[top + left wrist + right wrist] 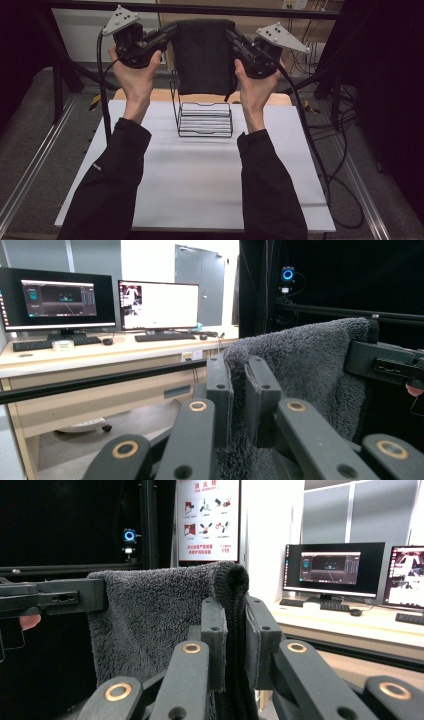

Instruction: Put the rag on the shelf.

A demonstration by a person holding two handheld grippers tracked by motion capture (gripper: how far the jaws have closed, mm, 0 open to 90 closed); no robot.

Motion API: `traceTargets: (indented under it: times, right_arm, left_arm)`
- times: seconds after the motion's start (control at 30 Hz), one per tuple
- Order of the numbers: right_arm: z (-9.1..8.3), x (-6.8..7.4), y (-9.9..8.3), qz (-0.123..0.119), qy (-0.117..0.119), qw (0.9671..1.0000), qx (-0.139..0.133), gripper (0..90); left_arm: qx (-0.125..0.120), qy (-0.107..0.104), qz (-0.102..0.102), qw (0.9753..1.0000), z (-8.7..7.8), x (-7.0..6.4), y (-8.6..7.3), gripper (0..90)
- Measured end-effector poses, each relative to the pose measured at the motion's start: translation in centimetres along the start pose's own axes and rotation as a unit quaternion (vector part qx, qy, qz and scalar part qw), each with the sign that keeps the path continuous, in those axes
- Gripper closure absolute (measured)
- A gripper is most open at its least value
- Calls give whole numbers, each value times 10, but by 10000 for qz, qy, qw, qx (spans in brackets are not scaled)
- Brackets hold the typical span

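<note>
A white table top (200, 175) lies nearest, with a black wire rack (205, 117) standing at its far middle. Above the rack hangs a dark grey towel (202, 55), stretched between the left gripper (172, 31), clamped on its left top corner, and the right gripper (231, 34), pinching its right top corner. Beyond stand a pale desk (100, 357) with two lit monitors (157, 305), a grey door (200, 282) and a wall poster (207, 520) whose small writing ends in 119

Black sleeves (115, 175), black grippers, grey plates (120, 19)
</note>
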State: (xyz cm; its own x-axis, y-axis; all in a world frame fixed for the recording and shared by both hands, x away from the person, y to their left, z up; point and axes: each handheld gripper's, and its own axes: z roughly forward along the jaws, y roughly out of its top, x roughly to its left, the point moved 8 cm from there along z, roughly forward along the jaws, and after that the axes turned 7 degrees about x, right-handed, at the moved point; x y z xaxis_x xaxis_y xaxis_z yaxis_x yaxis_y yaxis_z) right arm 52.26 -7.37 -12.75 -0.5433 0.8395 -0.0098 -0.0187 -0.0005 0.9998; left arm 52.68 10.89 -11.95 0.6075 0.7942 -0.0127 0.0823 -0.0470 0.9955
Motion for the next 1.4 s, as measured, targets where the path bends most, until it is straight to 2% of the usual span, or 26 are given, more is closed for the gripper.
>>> traceTargets:
  times: [0.2,0.3,0.57,0.73,1.0,1.13,1.4]
  right_arm:
    - [9,-3,12,0,-26,10000,-45,813]
    - [15,-5,16,41,-26,10000,-37,813]
    - [33,-12,20,-7,-97,9999,31,813]
    - [45,-17,19,36,-110,9999,102,813]
    - [59,-20,3,-95,-142,9994,301,813]
    - [60,-20,-6,-156,-132,9990,408,813]
    - [51,-19,-20,-127,-71,9986,511,812]
  left_arm:
    - [-18,119,-77,9999,5,7,12,823]
    - [4,225,-44,9997,8,9,16,824]
    - [-34,227,-182,9996,21,24,19,824]
    - [-29,263,-247,9993,31,34,13,824]
    - [108,304,-201,9993,39,45,-2,824]
    - [167,245,-162,9994,38,45,-10,823]
    - [228,91,-41,9997,34,39,-22,824]
